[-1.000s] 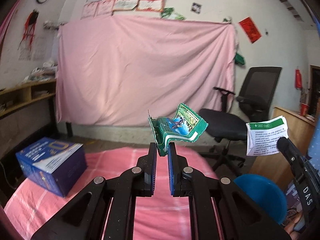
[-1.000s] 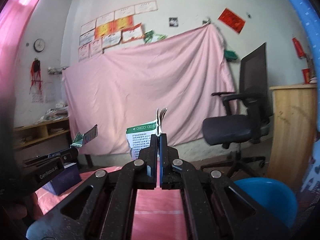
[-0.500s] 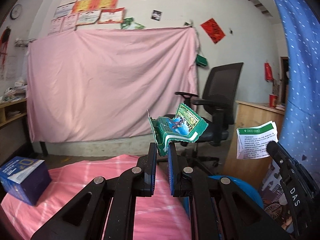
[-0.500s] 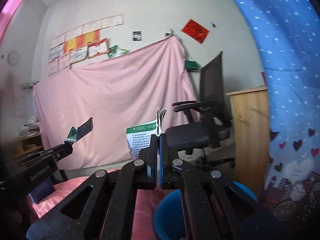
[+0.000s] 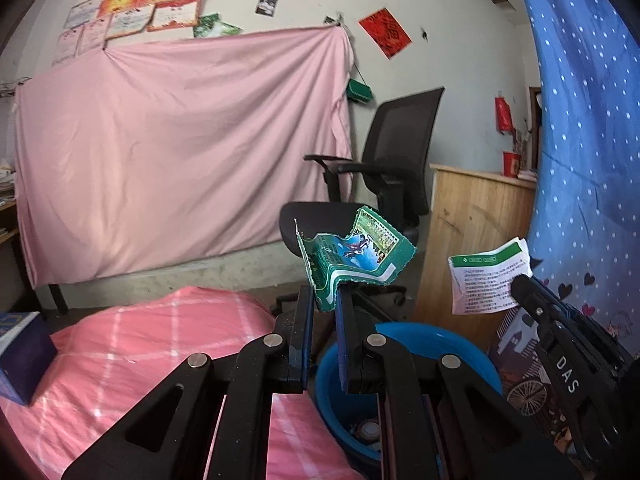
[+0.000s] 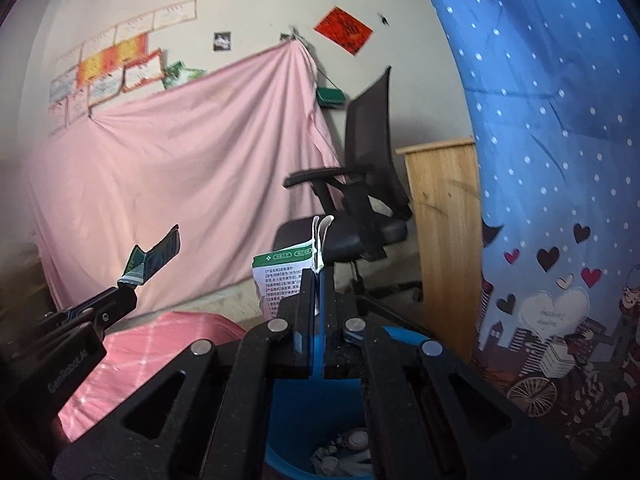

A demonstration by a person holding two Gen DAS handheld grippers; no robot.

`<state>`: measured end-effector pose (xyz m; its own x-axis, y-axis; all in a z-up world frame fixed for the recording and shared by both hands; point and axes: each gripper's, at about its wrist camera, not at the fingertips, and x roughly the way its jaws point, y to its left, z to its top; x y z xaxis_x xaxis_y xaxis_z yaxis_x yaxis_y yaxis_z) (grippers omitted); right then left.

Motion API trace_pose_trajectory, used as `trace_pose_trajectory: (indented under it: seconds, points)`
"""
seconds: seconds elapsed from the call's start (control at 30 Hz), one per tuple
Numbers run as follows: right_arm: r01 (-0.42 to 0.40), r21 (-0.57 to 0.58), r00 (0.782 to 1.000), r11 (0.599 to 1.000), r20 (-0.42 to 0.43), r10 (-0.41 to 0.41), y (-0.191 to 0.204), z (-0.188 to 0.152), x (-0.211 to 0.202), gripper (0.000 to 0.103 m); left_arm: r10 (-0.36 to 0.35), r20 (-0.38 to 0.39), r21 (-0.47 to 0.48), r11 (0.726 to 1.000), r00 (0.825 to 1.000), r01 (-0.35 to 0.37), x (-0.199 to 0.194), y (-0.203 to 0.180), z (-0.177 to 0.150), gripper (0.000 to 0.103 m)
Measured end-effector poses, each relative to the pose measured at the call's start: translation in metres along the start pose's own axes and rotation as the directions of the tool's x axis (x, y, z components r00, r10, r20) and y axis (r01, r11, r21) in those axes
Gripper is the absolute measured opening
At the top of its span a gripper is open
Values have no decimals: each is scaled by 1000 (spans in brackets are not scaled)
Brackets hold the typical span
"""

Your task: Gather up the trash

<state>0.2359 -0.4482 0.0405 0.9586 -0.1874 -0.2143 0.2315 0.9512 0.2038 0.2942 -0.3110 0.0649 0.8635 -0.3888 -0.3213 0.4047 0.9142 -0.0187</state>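
We read "DAS" in white letters on the black body of the right gripper [image 5: 520, 285], and "GenRobot.AI", partly blurred, on the body of the left gripper [image 6: 129, 287]. The white and green leaflet [image 6: 283, 278] carries printed lines in Chinese characters too small to read. The red square paper [image 5: 385, 32] above the office chair [image 5: 394, 168] bears dark characters we cannot make out.

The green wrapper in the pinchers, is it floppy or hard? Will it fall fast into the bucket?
Probably bendy but not limp: the green wrapper keeps its creased, folded shape above the left gripper. It looks thin and torn, so likely very light. Released, it may flutter instead of dropping straight into the blue bucket.
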Motion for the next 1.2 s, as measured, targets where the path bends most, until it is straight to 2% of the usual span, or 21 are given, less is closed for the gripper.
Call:
trace_pose_trajectory:
  seconds: [0.23,0.43,0.77,0.97,1.2]
  points:
    - [41,9,997,999,-67,-41,-13,-7,14,15,-36,-69,-2,999,997,36,22,-12,-14,8]
    - [62,-3,989,998,-134,-62,-14,-13,27,16,-69,-142,-7,998,987,69,39,-17,-25,8]
    - [59,8,963,998,-263,-55,-19,-27,49,16,-123,-287,-62,992,950,110,63,-9,-39,9]
    - [57,3,952,998,-302,-53,-17,-33,57,19,-132,-333,-63,991,934,118,70,-9,-46,10]
    - [67,-3,941,998,-333,-64,-20,-38,65,20,-128,-390,-89,991,912,101,80,-2,-55,17]
